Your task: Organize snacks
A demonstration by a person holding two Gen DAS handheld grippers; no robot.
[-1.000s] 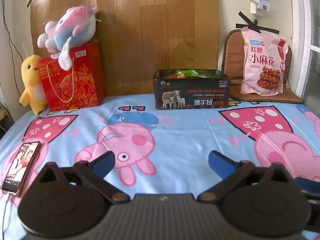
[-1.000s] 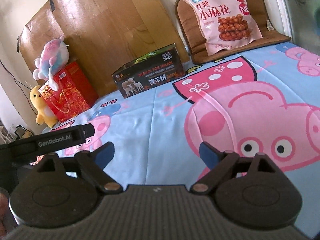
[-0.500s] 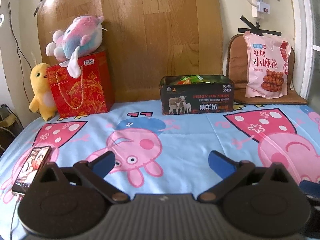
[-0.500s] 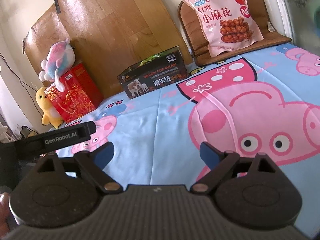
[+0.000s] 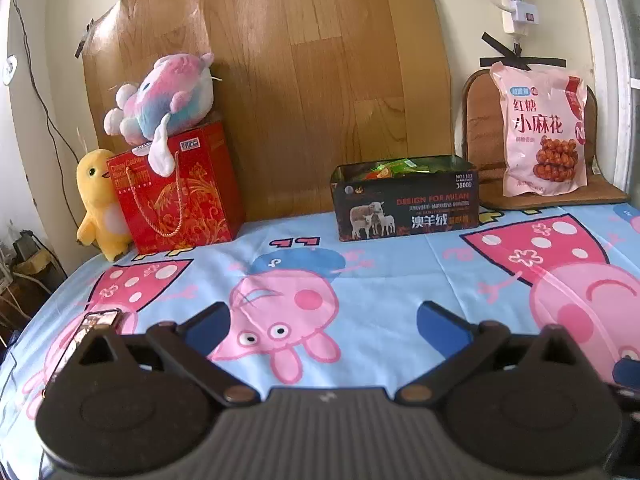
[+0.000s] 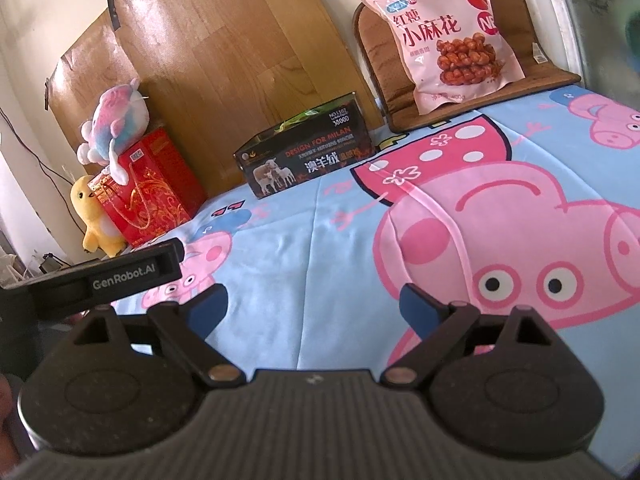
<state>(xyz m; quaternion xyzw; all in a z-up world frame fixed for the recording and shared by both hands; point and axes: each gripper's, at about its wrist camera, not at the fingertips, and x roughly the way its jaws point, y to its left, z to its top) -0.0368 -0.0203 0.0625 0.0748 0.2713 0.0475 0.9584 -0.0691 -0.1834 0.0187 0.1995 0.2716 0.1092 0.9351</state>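
Box [image 5: 406,204] at the bed's [image 5: 384,280] far edge holds snacks; pink bag [image 5: 542,130] still outside. Left hand-held gripper [image 5: 322,322] and right hand-held gripper [image 6: 314,304] both spread, empty. Task looks near done.

Daylight enters from the right, bright and even. Glare streaks the wood panel [image 5: 320,80]. Fisheye distortion bends both views' edges, corners vignetted

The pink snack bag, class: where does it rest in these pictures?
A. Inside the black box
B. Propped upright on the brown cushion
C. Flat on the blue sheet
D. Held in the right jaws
B: the pink snack bag leans upright against the back of the brown cushion, right of the black box, and both grippers are open and empty.
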